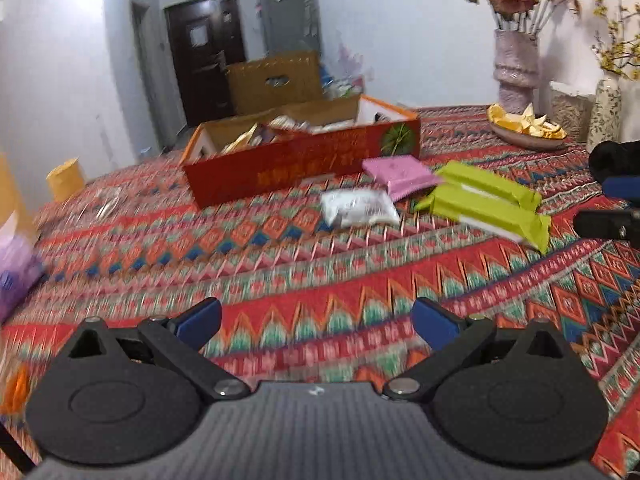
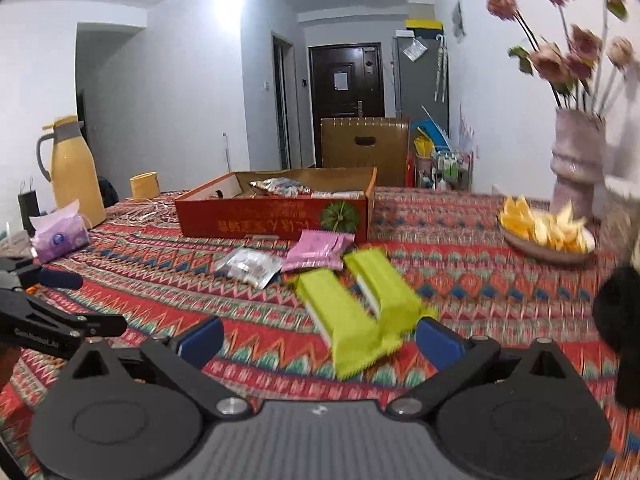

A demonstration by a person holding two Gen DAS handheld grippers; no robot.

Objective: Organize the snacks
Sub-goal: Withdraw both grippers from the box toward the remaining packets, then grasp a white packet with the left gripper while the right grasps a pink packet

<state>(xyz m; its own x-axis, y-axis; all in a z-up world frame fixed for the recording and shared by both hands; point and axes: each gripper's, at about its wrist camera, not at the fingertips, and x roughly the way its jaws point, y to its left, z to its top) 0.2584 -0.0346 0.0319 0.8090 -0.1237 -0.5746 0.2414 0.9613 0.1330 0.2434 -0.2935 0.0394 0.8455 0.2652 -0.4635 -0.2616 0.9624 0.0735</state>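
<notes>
Meanwhile, the right hand-held gripper (image 2: 318,342) hangs spread wide and empty over two green packets (image 2: 360,304) at lower centre. Best to straddle one packet squarely before squeezing. The left hand-held gripper (image 1: 316,320) is likewise released.

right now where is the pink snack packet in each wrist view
Left wrist: pink snack packet sits right of centre in the upper half, just in front of the red box.
Right wrist: pink snack packet lies near centre.
Shared landmark: in both views it lies by the box's green emblem corner.
</notes>
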